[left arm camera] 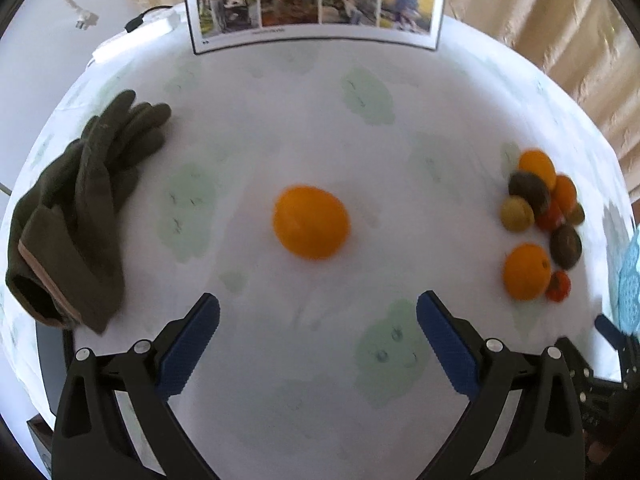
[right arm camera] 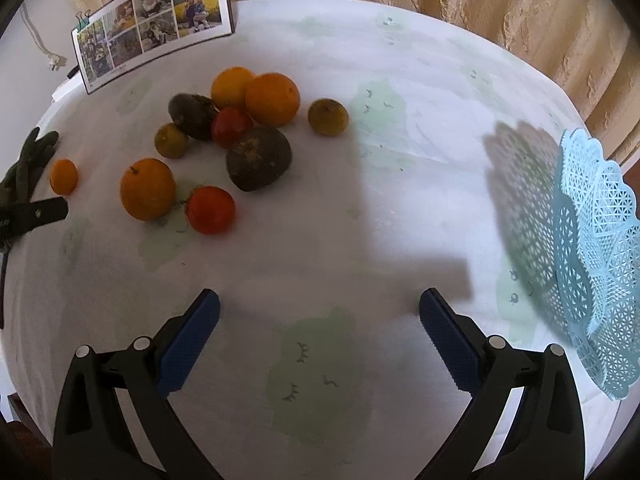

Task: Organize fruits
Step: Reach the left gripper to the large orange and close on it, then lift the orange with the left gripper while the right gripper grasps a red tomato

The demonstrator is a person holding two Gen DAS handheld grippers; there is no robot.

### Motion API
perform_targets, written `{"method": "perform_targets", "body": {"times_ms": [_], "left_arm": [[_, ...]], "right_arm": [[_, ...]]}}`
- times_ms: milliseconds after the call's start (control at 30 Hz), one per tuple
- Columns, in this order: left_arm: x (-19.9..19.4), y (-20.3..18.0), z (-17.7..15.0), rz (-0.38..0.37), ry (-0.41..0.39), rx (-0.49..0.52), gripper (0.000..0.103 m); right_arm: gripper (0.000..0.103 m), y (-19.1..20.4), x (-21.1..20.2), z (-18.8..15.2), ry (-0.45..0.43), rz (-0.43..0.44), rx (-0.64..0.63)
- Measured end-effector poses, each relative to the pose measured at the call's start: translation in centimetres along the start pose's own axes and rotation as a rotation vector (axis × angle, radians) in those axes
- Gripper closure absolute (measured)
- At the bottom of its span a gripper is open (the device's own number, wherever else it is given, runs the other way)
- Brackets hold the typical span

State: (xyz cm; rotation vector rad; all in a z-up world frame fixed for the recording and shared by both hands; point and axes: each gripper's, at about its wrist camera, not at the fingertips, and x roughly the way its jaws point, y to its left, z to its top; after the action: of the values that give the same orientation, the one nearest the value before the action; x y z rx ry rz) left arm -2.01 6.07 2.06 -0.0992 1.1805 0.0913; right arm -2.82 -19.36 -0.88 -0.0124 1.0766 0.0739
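Observation:
A lone orange [left arm camera: 311, 227] lies on the white tablecloth, just ahead of my left gripper [left arm camera: 318, 312], which is open and empty. It also shows small at the far left of the right wrist view [right arm camera: 63, 176]. A pile of fruit [right arm camera: 232, 132] holds oranges, red tomatoes, dark avocados and small greenish citrus; it shows at the right of the left wrist view [left arm camera: 540, 220]. My right gripper [right arm camera: 319, 312] is open and empty over bare cloth, well short of the pile. A light blue lattice basket [right arm camera: 596, 256] stands at the right.
A dark green glove [left arm camera: 80, 208] lies at the table's left edge. A photo calendar [left arm camera: 316, 0] stands at the back. Beige curtains hang behind the table. The left gripper's finger [right arm camera: 36, 212] shows at the left edge of the right wrist view.

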Motion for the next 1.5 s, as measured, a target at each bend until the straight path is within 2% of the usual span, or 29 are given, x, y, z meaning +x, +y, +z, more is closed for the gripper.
{"method": "perform_targets", "body": {"times_ms": [100, 200, 267, 400, 500, 533, 567, 633, 667, 800, 1333, 1500], "left_arm": [[0.4, 1.4, 2.7, -0.004, -0.006, 0.005, 0.006], [0.8, 1.3, 3.5, -0.014, -0.013, 0.016, 0.012], [3.2, 0.0, 7.1, -0.020, 0.001, 0.016, 0.017], [4.3, 0.1, 8.2, -0.036, 0.011, 0.024, 0.026], [4.7, 0.2, 8.4, -0.041, 0.015, 0.030, 0.039], [4.7, 0.2, 8.4, -0.037, 0.012, 0.033, 0.040], [4.7, 0.1, 8.4, -0.033, 0.007, 0.036, 0.045], [4.6, 0.1, 8.3, -0.031, -0.002, 0.049, 0.052], [4.5, 0.2, 8.3, -0.049, -0.005, 0.050, 0.060], [4.1, 0.2, 8.0, -0.066, -0.011, 0.058, 0.061], [1.7, 0.4, 7.0, -0.076, -0.016, 0.104, 0.061], [0.9, -0.2, 7.2, -0.085, -0.024, 0.120, 0.061]], "right_arm": [[0.002, 0.6, -0.6, 0.4, -0.020, 0.013, 0.000], [0.002, 0.9, -1.1, 1.0, -0.031, 0.020, 0.011], [0.002, 1.0, -1.4, 1.4, -0.041, 0.029, 0.016], [0.002, 1.3, -1.7, 1.9, -0.054, 0.045, 0.019], [0.003, 1.5, -1.8, 2.0, -0.065, 0.060, 0.024], [0.005, 1.6, -1.8, 2.1, -0.067, 0.065, 0.023], [0.011, 1.7, -1.8, 2.2, -0.068, 0.070, 0.022], [0.015, 1.8, -1.8, 2.3, -0.066, 0.079, 0.023], [0.017, 1.9, -1.7, 2.4, -0.066, 0.085, 0.023], [0.024, 2.3, -1.4, 2.8, -0.062, 0.100, 0.019], [0.071, 4.4, 1.1, 4.8, -0.034, 0.147, -0.033], [0.074, 2.9, -0.9, 4.2, -0.068, 0.167, 0.012]]}}
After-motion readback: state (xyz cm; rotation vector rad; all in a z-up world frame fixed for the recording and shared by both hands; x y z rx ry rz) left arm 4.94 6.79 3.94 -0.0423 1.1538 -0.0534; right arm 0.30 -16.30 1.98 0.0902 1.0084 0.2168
